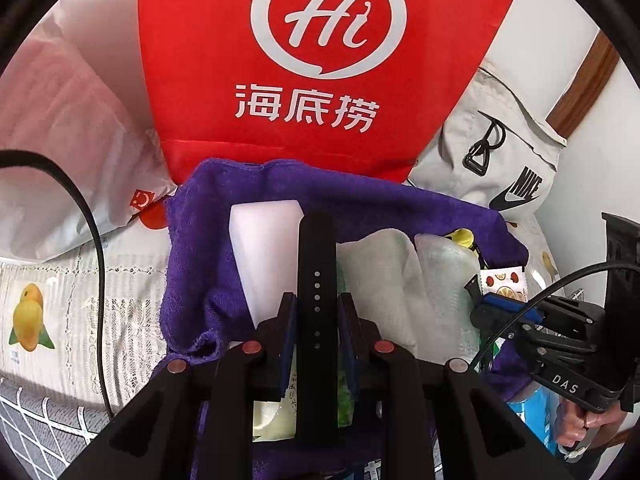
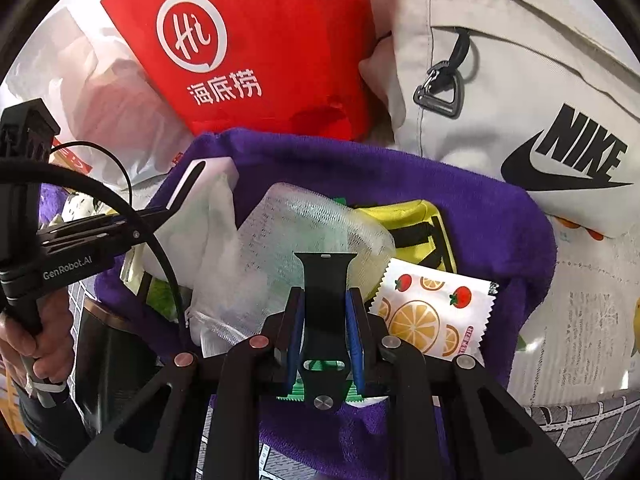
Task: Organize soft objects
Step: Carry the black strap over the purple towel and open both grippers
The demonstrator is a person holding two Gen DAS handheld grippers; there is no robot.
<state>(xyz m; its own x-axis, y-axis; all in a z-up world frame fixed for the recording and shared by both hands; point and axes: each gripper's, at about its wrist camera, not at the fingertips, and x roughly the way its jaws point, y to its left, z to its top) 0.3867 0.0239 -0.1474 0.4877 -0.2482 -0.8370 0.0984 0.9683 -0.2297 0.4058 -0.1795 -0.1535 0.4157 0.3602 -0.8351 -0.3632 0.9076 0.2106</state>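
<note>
In the left wrist view, the left hand-held gripper [image 1: 316, 312] was squeezed tight on a long black strap with holes [image 1: 316, 280]. The strap stuck out over the purple towel [image 1: 200, 240], near a white foam block [image 1: 264, 248].

In the right wrist view, the right hand-held gripper [image 2: 325, 312] was squeezed on a short black strap piece [image 2: 325, 280] (with a metal stud), beside the fruit-print packet [image 2: 432, 312].
</note>
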